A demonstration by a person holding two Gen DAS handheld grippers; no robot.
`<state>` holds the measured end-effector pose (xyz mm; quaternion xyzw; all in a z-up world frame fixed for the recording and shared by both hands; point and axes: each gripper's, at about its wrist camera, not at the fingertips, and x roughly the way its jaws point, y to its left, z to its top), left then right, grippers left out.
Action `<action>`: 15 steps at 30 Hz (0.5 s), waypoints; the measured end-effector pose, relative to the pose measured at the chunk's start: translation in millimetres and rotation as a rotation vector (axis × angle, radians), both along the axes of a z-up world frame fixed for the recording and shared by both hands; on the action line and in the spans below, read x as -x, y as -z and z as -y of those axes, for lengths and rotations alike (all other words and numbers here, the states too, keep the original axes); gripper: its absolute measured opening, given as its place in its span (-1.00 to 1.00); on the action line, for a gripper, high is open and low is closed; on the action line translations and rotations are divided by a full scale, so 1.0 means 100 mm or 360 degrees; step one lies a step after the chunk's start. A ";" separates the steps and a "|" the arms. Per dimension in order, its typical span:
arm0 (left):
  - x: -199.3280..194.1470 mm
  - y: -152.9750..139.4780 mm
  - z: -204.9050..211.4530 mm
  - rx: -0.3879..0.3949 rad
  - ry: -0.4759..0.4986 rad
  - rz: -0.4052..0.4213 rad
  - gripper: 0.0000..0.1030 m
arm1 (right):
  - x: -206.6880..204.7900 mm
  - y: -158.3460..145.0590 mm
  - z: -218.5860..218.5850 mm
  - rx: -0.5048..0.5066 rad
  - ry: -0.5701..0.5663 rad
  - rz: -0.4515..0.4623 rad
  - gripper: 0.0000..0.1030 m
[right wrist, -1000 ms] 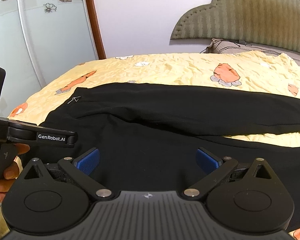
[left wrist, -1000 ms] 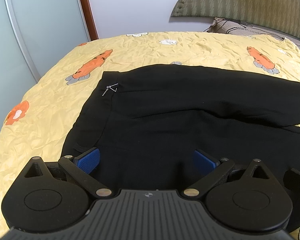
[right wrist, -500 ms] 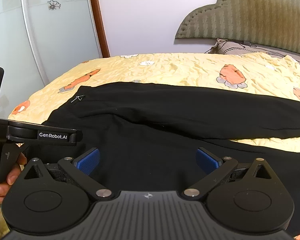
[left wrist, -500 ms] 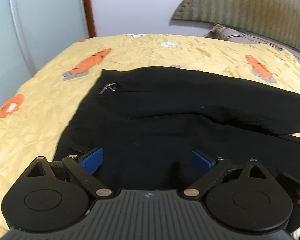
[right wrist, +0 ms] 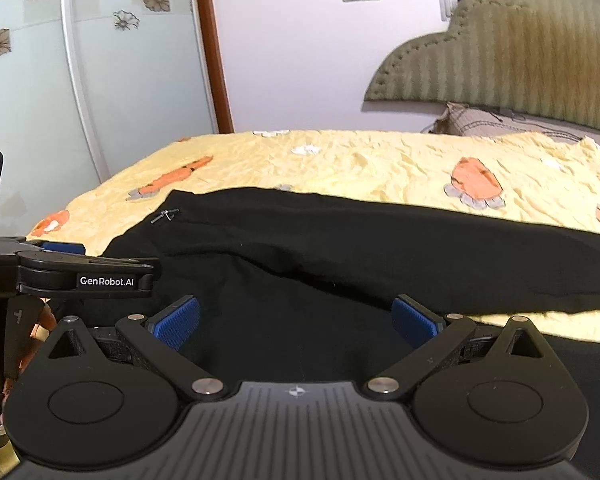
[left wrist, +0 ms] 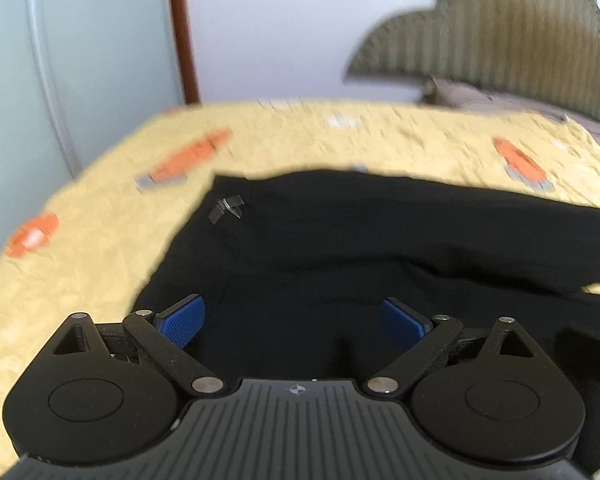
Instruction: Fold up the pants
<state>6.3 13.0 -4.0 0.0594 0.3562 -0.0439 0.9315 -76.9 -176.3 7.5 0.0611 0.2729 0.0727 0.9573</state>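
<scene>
**Black pants lying flat, both claws hanging open above them**

Across the lower half of both views, black pants point(right wrist: 340, 248) are lying spread on a bed covered by a yellow sheet point(right wrist: 380, 160) printed with orange carrots. At the left edge of the right wrist view, part of a hand point(right wrist: 40, 324) is showing behind the black handle of the left gripper point(right wrist: 66, 247), which is reaching in from the side just over the waist end of the pants; its label is reading "GenRobot.AI". A little right of that, a small metal zipper pull point(right wrist: 165, 216) is sitting near the upper left corner of the cloth. Through the centre, one leg is lying over the other, and both are running off toward the right edge of the frame. At the bottom centre, the right gripper point(right wrist: 296, 318) is hovering over the dark cloth with its blue pads point(right wrist: 178, 322) standing wide apart and nothing between them.

Along the bottom of the blurred left wrist view, the left gripper point(left wrist: 292, 320) is likewise showing its jaws spread wide, empty, over the pants point(left wrist: 380, 240). At the upper right of both views, a padded green headboard point(right wrist: 520, 52) is standing against the wall.
</scene>
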 end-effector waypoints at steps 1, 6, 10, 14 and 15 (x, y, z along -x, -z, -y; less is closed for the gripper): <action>-0.04 0.01 0.00 0.0003 0.0036 -0.0086 0.88 | -0.03 -0.02 0.01 0.0009 -0.0014 0.0014 1.00; -0.13 0.05 -0.05 0.0019 0.0008 -0.0145 0.89 | -0.29 -0.12 0.05 0.0074 -0.0064 0.0056 1.00; -0.18 0.00 -0.11 0.0004 -0.0055 -0.0112 0.90 | -0.69 -0.20 0.13 0.0075 -0.0157 0.0121 1.00; -0.26 -0.06 -0.22 0.0023 -0.0129 -0.0078 0.91 | -1.26 -0.15 0.16 0.0090 -0.0404 0.0110 1.00; -0.28 -0.08 -0.24 0.0025 -0.0142 -0.0070 0.91 | -1.43 -0.12 0.14 0.0120 -0.0467 0.0070 1.00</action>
